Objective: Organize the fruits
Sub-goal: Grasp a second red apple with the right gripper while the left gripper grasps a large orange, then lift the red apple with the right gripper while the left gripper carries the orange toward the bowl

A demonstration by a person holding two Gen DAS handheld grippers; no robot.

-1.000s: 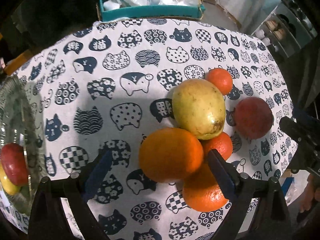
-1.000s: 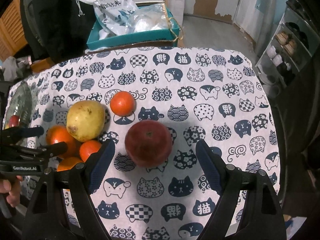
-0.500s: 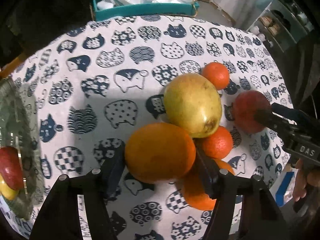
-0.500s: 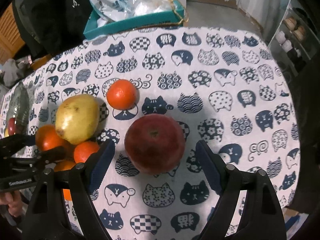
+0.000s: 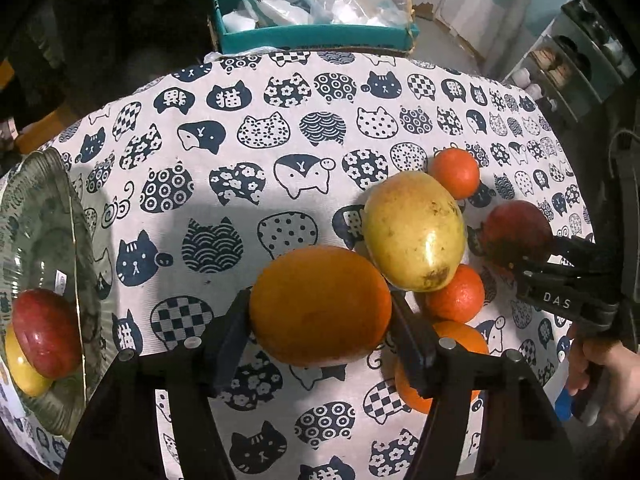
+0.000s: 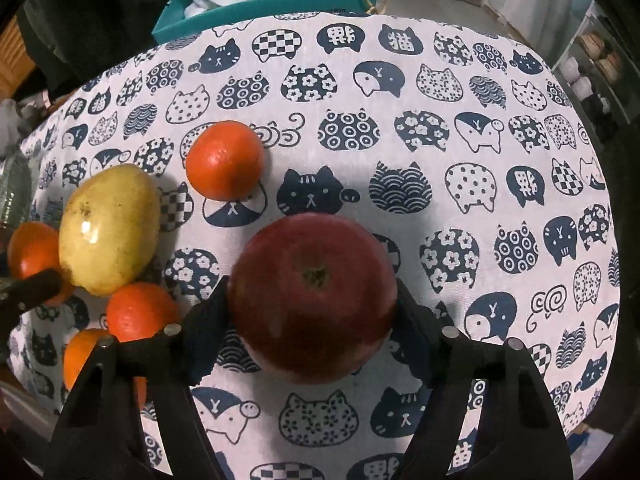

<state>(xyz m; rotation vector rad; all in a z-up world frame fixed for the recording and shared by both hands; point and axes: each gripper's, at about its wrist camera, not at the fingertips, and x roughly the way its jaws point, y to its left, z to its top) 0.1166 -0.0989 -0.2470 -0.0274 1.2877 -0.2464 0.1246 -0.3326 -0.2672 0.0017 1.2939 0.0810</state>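
My left gripper [image 5: 320, 304] is shut on a large orange [image 5: 320, 280], with a finger pressed to each side. Right behind it lie a yellow-green fruit [image 5: 414, 232], two tangerines [image 5: 454, 168] [image 5: 456, 294] and another orange [image 5: 460, 340]. In the right wrist view my right gripper [image 6: 312, 304] points down over a red apple [image 6: 312, 280]. Its jaws are closing and both pads touch the apple's sides. A glass bowl [image 5: 48, 208] at the far left holds a red apple [image 5: 44, 332] and a yellow fruit [image 5: 20, 368].
The table wears a cat-print cloth [image 5: 280, 140]. A teal box [image 5: 316, 40] with plastic bags stands past its far edge. Shelves [image 5: 580, 60] stand at the far right. A person's hand [image 5: 608, 376] holds the right gripper's handle at the table's right edge.
The left jaws came together onto the large orange. The right gripper sank over the red apple, and its jaws narrowed from wide apart until they touched the apple.
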